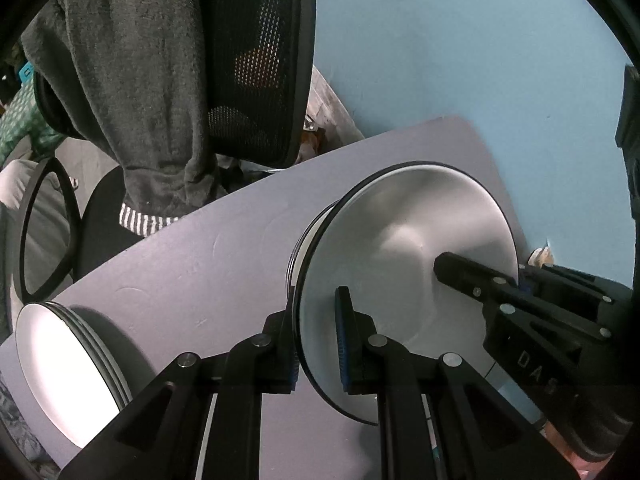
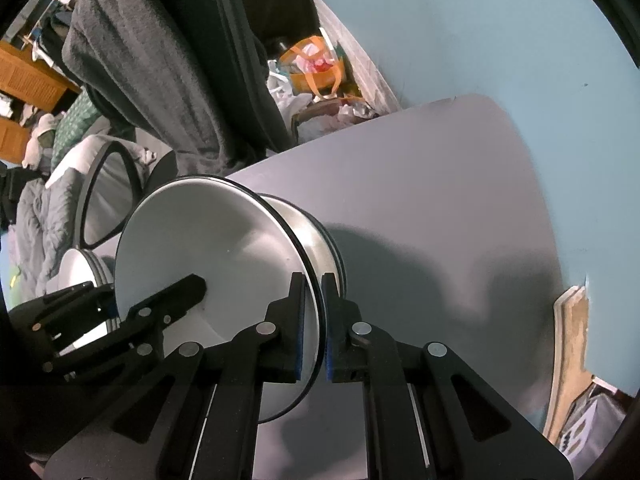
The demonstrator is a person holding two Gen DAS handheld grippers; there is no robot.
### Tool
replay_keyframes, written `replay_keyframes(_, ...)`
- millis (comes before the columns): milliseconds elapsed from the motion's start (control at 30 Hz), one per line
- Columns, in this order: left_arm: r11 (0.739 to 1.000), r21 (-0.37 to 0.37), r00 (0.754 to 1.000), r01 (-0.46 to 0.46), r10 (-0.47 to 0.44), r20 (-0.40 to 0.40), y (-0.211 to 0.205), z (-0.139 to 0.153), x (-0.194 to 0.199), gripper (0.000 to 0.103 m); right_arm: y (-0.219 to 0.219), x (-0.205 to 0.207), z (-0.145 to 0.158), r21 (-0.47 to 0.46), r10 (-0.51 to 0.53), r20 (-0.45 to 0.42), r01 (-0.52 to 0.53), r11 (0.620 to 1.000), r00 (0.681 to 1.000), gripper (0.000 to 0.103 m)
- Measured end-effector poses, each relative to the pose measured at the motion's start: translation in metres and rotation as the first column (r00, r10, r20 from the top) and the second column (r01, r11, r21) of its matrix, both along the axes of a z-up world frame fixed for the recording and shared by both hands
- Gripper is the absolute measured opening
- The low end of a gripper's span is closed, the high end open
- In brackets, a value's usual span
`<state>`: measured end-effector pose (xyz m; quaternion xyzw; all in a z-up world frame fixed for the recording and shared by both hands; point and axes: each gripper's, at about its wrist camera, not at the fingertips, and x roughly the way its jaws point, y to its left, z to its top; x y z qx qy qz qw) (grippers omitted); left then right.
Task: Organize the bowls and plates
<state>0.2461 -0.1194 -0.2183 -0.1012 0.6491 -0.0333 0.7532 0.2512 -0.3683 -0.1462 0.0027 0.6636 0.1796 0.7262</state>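
Both hand-held grippers, left (image 1: pixel 318 344) and right (image 2: pixel 313 328), clench the bowl (image 1: pixel 404 256); only the right view shows an orange bag (image 2: pixel 316 68).

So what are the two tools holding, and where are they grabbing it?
Both hold the white bowl by its black-edged rim: the left tool pinches one side and the right tool the opposite side, one finger inside and one outside.
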Motion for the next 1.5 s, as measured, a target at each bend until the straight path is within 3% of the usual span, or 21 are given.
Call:
replay_keyframes(367, 0.999, -0.04, 0.999, -0.003, 0.001, -0.047, 0.005, -0.006, 0.007, 0.018, -0.001, 0.004, -0.006, 0.003, 0.014, -0.023, -0.014, 1.0, 1.0, 0.009)
replay_keyframes(600, 0.998, -0.054, 0.998, 0.021, -0.024, -0.065, -0.001, -0.006, 0.008, 0.033, -0.002, 0.0, -0.01, 0.011, 0.004, -0.055, -0.003, 1.0, 0.998, 0.012)
replay_keyframes(900, 0.997, -0.077, 0.993, -0.009, 0.0, -0.119, 0.003, -0.004, 0.011, 0.036, -0.004, 0.004, -0.012, 0.031, -0.012, -0.083, 0.014, 0.999, 0.996, 0.012)
replay_keyframes(1233, 0.999, -0.042, 0.992, 0.011, -0.016, -0.127, -0.001, 0.001, 0.011, 0.037, -0.006, 0.002, -0.015, 0.05, -0.034, -0.093, 0.039, 0.998, 0.995, 0.012)
replay_keyframes(1367, 0.999, 0.041, 0.996, 0.034, -0.031, -0.088, -0.001, 0.011, 0.009, 0.048, -0.004, 0.001, -0.011, 0.033, -0.025, -0.066, 0.027, 0.999, 0.998, 0.013)
replay_keyframes(1500, 1.0, -0.012, 0.995, 0.023, -0.024, -0.1, 0.004, 0.01, 0.008, 0.05, -0.004, 0.002, -0.009, 0.029, -0.025, -0.062, 0.027, 0.999, 0.998, 0.013)
